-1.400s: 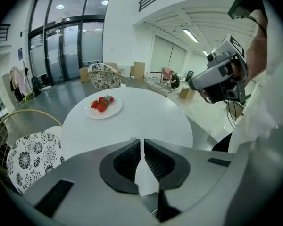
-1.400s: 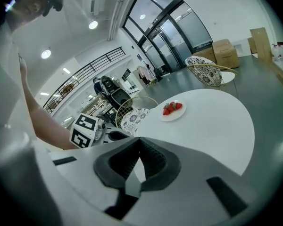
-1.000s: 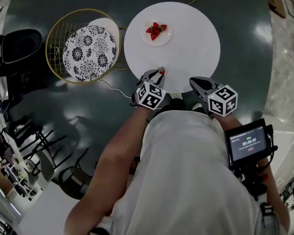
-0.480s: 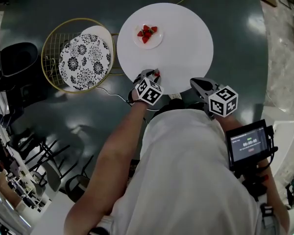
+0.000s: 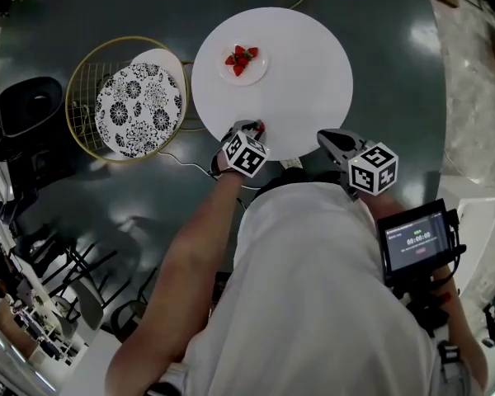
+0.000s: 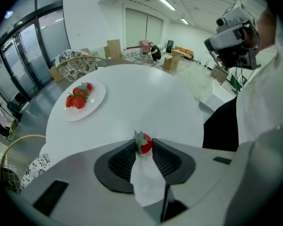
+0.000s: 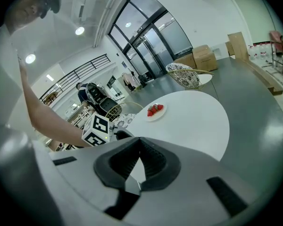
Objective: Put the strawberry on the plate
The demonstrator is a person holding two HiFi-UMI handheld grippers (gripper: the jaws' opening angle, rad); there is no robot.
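- Red strawberry (image 6: 145, 144) sits between the left gripper's (image 6: 142, 150) jaw tips, touching both ribbed pads as they close on it, above the white table's (image 6: 151, 98) near edge.
- White plate (image 6: 98, 98), carrying other strawberries (image 6: 79, 97), lies well apart from it.
- Right gripper (image 7: 139, 142): jaws together, empty.

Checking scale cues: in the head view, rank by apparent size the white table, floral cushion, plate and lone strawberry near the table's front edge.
1. white table
2. floral cushion
3. plate
4. lone strawberry, clearly the smallest
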